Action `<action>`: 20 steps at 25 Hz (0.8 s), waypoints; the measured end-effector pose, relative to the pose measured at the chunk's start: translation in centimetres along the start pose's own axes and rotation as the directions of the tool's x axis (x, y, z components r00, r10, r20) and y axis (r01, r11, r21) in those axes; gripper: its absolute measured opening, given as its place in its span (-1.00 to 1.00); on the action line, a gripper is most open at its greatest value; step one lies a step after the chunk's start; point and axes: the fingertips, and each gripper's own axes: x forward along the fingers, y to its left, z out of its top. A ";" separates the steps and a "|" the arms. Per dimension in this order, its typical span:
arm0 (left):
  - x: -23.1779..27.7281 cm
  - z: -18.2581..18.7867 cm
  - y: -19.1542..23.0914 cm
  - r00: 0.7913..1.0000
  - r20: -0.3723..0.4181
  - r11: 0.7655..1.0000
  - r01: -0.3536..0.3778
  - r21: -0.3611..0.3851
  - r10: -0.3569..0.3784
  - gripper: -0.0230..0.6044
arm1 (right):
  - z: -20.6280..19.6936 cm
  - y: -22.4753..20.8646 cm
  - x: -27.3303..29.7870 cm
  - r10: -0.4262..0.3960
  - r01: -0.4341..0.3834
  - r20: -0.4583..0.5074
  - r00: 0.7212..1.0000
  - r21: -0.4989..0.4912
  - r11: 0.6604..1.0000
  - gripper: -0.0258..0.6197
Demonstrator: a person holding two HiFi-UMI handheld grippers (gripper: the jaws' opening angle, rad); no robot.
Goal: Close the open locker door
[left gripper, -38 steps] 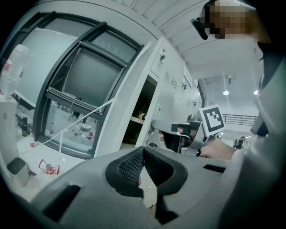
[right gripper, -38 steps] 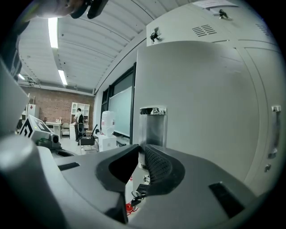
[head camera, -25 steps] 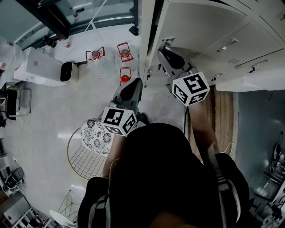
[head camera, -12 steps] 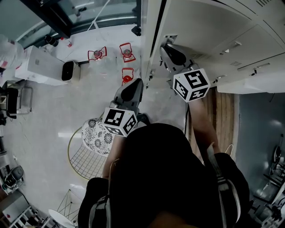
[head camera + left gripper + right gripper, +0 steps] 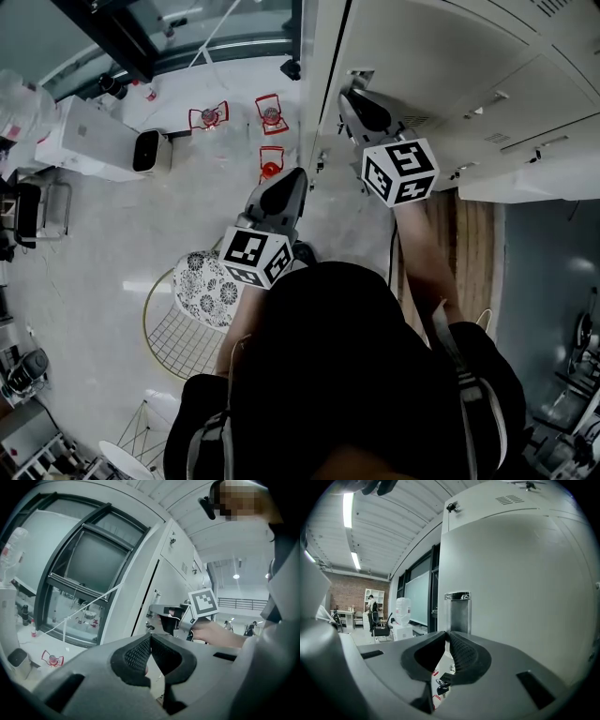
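Head view: over the last second the right hand-held gripper has crept a little further up the picture towards the lockers. Its marker cube now sits slightly nearer the locker door than before. The left hand-held gripper has barely shifted and hangs over the floor, well apart from the door. I take this to mean the closing push is under way but slow, with the door not yet home.

In the right gripper view the door's grey face fills the frame. Its handle recess is straight ahead of the jaw tips, and a bunch of keys hangs lower down. The right jaws are pressed together with nothing between them, so they act as a blunt pusher rather than a clamp. The tips look to be at the door beside the recess, though I cannot confirm that they touch. In the left gripper view the left jaws are likewise together and empty, pointing level past the door's edge.
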 end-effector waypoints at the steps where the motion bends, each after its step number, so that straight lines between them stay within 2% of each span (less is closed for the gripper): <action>1: -0.1 0.0 0.0 1.000 0.000 1.000 -0.002 0.000 0.002 -0.87 | 0.0 -0.1 0.1 -0.006 0.006 0.001 1.000 0.001 1.000 -0.82; 20: -0.5 0.0 0.4 1.000 0.011 1.000 -0.022 0.001 0.022 -0.87 | 0.2 -1.1 1.9 -0.047 0.047 -0.013 0.999 -0.016 0.999 -0.82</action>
